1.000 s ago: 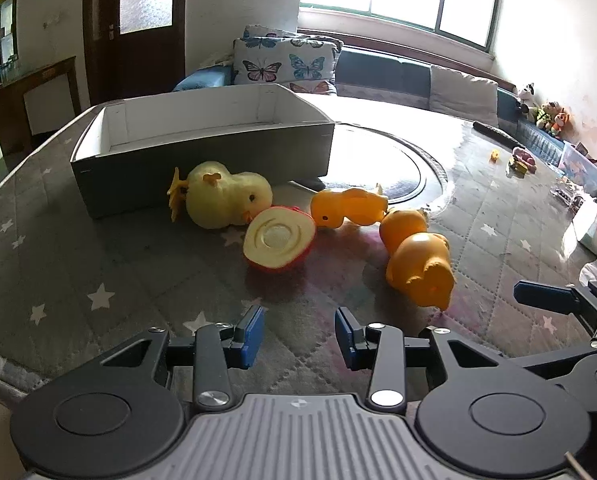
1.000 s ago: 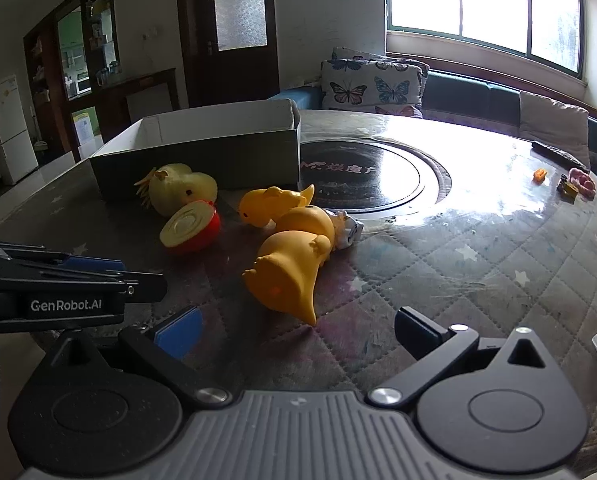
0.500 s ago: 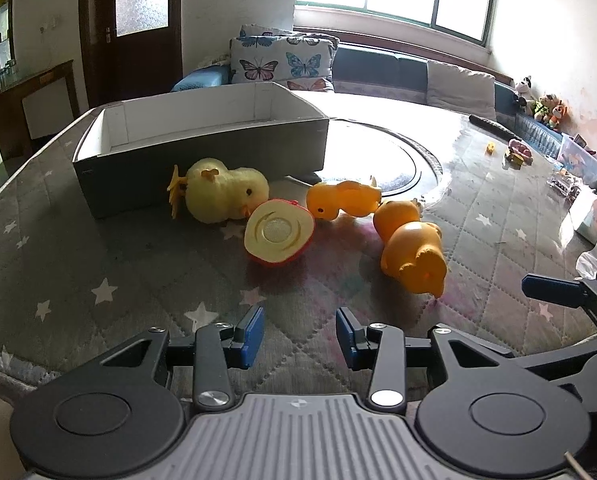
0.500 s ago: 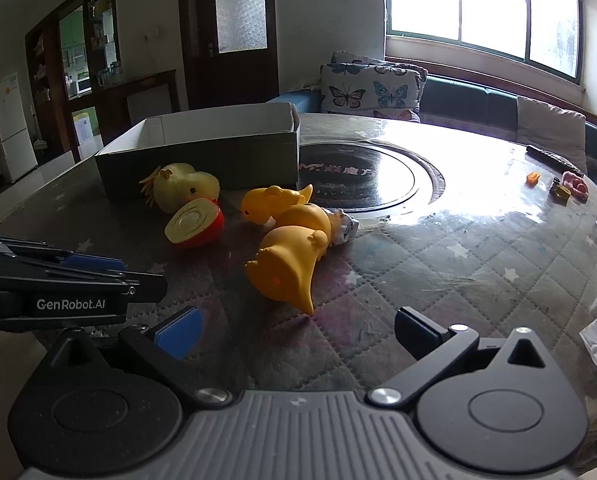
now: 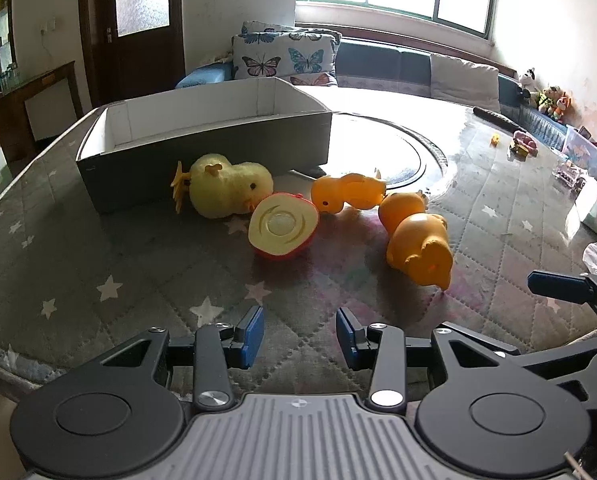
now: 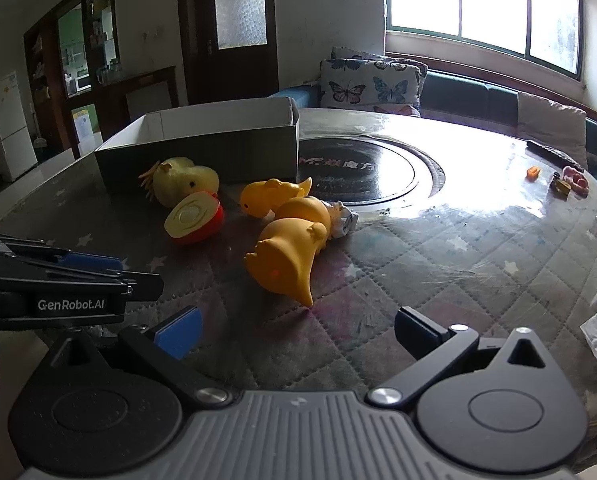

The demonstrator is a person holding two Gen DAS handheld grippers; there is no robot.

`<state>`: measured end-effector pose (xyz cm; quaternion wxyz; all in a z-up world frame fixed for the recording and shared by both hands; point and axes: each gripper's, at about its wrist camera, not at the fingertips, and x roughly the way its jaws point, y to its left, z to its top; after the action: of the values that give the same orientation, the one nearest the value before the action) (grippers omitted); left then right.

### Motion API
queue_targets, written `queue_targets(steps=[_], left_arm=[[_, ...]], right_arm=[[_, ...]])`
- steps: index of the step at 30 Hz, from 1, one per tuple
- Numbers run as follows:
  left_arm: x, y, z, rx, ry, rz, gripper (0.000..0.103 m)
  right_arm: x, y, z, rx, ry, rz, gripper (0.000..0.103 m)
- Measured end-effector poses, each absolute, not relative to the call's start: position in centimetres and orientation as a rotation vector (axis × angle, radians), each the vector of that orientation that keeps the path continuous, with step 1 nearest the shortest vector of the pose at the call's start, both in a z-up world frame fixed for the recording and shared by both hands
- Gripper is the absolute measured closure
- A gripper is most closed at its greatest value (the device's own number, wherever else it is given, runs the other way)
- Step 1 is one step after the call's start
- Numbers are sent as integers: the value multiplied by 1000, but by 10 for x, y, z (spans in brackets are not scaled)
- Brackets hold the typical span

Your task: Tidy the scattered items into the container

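Both grippers, left (image 5: pixel 298 334) and right (image 6: pixel 296 334), have drawn back, jaws apart, toys (image 5: pixel 284 230) lying ahead.

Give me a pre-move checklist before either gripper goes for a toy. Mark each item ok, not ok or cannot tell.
1. Left gripper open and empty: ok.
2. Right gripper open wide, nothing between its fingers: ok.
3. Box open-topped, no toy visible inside: ok; its floor is hidden, so whether it is fully empty: cannot tell.
4. Big orange duck lies on its side straight ahead of the right gripper, path unobstructed: ok.
5. Apple half lies cut face up, ahead of the left gripper: ok. It sits very close to the yellow chick; whether they touch: cannot tell.
6. Toys already in the box: not ok; all seen lie on the table.
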<state>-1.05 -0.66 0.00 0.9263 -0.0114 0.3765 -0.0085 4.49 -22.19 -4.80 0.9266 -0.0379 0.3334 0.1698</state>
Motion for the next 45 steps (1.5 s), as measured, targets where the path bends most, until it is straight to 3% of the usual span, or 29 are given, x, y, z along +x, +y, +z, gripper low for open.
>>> queue_targets(steps=[45], left_arm=[[13, -5, -4, 39, 818, 15, 60]], right_arm=[[65, -210, -51, -112, 728, 388, 0]])
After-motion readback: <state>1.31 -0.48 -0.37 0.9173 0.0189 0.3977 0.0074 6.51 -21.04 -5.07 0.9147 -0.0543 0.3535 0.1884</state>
